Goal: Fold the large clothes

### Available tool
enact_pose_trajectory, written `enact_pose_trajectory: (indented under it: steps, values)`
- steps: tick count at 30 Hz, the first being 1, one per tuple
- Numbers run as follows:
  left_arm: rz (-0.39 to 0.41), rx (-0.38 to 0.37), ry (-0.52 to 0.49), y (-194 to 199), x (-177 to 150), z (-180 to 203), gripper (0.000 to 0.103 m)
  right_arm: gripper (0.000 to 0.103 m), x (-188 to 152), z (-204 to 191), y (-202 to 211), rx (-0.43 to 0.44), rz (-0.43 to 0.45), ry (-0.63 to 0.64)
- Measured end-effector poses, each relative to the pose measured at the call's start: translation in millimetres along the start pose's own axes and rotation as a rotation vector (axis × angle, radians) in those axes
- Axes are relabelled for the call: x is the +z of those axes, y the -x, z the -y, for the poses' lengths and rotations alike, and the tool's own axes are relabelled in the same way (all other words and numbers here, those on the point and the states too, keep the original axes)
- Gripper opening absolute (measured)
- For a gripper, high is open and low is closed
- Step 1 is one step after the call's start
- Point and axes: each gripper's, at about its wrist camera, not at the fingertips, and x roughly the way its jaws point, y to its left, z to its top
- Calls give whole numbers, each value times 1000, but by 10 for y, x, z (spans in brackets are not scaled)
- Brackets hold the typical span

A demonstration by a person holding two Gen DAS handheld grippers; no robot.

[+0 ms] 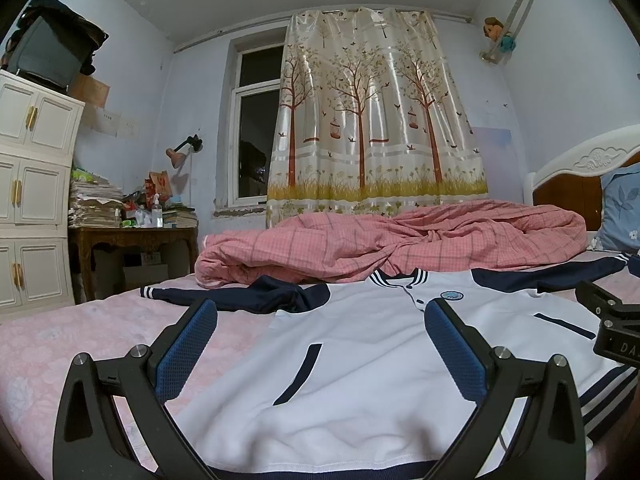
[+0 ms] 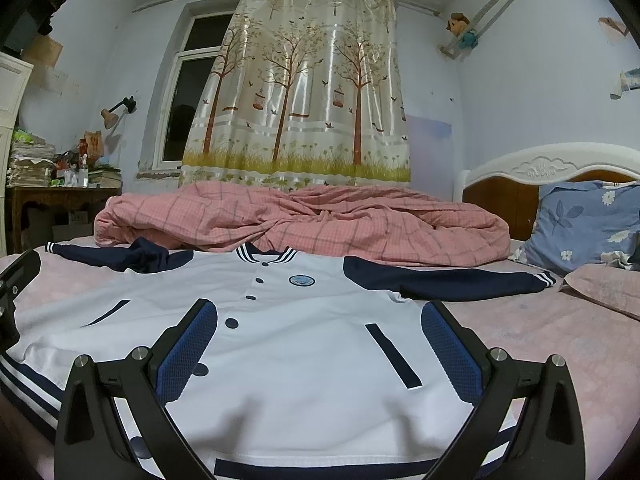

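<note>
A white baseball jacket (image 1: pixel 360 352) (image 2: pixel 304 320) with navy sleeves, striped collar and hem lies face up and buttoned on the pink bed sheet (image 1: pixel 80 336) (image 2: pixel 540 340). Its left sleeve (image 1: pixel 248 294) is bunched; the other sleeve (image 2: pixel 444 280) stretches out flat. My left gripper (image 1: pixel 320 312) stands open just above the jacket's left half near the hem. My right gripper (image 2: pixel 318 312) is open over the jacket's right half, and part of it shows at the right edge of the left wrist view (image 1: pixel 612 320). Nothing is between either pair of fingers.
A crumpled pink plaid quilt (image 1: pixel 400 240) (image 2: pixel 304 220) lies behind the jacket. A blue flowered pillow (image 2: pixel 584 224) and a headboard (image 2: pixel 552 168) are at the right. A cluttered wooden table (image 1: pixel 132 236) and a white cabinet (image 1: pixel 32 192) stand left of the bed.
</note>
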Motion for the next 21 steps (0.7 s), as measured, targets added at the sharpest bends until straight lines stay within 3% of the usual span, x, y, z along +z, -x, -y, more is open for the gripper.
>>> enact_pose_trajectory:
  steps: [21]
  values:
    - [-12, -57, 33, 26, -13, -80, 103, 103, 2, -13, 7, 5, 2, 2]
